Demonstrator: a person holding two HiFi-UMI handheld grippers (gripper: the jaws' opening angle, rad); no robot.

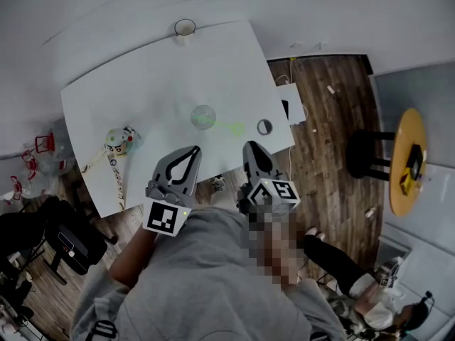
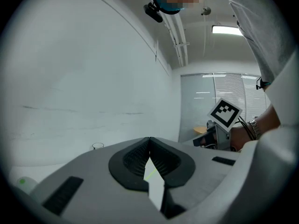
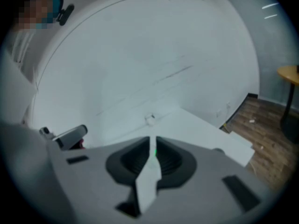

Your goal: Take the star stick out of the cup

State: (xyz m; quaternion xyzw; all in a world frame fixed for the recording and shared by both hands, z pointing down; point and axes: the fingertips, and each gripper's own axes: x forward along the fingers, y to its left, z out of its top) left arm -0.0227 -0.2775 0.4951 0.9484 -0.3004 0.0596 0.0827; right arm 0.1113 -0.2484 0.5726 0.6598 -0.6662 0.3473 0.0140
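Note:
A clear cup (image 1: 203, 116) stands near the middle of the white table (image 1: 142, 84). The green star stick (image 1: 231, 127) reaches from it toward the right, its pale green end low over the tabletop. Both grippers hover at the table's near edge, short of the cup. My left gripper (image 1: 193, 150) sits below and slightly left of the cup, jaws shut and empty; its tips meet (image 2: 149, 139). My right gripper (image 1: 250, 146) is below and right of the cup, its jaws shut with only a thin slit (image 3: 153, 141). A green streak (image 2: 150, 174) shows through the left jaws.
Another clear cup (image 1: 185, 28) stands at the table's far edge, also visible as a small cup (image 3: 150, 119). A small round ring (image 1: 264, 126) lies near the right edge. A decorated ball with strings (image 1: 119, 139) sits left. A black stool (image 1: 366, 153) and yellow round table (image 1: 409, 158) stand on the wooden floor.

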